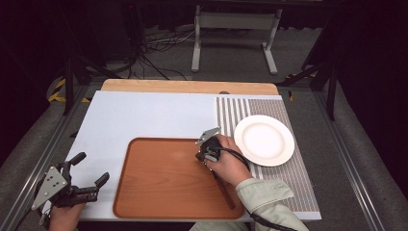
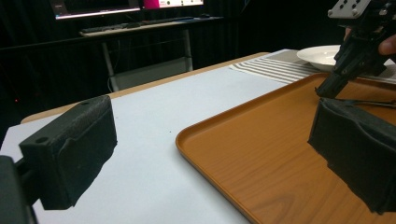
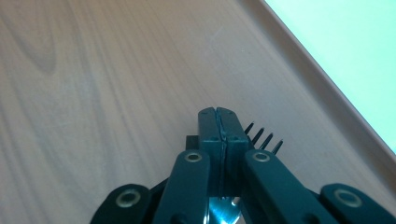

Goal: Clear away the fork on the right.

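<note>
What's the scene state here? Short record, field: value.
surface: table with a pale mat and a striped placemat
tray: brown wooden tray, near centre
plate: white plate on the striped placemat, empty
right gripper: over the tray, jaws closed on a fork with its tines poking out beside them
left gripper: jaws open, holding nothing, left of the tray
</note>
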The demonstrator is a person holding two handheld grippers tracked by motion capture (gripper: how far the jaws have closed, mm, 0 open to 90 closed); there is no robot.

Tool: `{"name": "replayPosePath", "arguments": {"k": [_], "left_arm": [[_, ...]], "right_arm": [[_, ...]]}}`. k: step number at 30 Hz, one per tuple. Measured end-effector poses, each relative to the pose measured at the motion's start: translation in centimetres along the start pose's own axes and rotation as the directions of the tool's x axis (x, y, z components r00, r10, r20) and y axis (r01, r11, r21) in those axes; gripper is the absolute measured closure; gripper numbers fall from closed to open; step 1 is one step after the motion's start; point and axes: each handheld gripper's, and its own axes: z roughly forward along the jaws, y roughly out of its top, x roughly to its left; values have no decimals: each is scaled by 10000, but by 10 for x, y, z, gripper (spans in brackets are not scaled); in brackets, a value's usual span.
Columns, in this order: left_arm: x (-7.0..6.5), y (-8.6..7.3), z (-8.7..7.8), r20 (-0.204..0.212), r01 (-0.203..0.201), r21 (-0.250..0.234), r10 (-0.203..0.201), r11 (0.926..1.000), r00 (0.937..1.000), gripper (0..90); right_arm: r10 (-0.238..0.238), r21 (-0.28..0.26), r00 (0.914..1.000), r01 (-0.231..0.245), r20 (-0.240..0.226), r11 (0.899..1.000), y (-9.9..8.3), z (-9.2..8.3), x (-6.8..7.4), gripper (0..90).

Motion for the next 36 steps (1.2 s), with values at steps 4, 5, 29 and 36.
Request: {"name": "replayPosePath", "arguments": {"k": [4, 5, 29, 36], "left_arm": [[1, 0, 0, -11, -2, -12, 2, 10000, 10000, 17], [1, 0, 0, -9, -7, -8, 7, 10000, 10000, 17], [0, 0, 0, -19, 8, -23, -8, 10000, 10000, 17], [-1, 0, 0, -14, -14, -14, 14, 10000, 10000, 17]], "right_arm": [[34, 70, 9999, -35, 160, 10000, -1, 2, -2, 900], [45, 93, 9998, -47, 205, 9999, -1, 3, -3, 900], [944, 404, 9897, -992, 1080, 9942, -22, -11, -27, 900], [996, 428, 9877, -1054, 1208, 9935, -26, -14, -31, 900]]}}
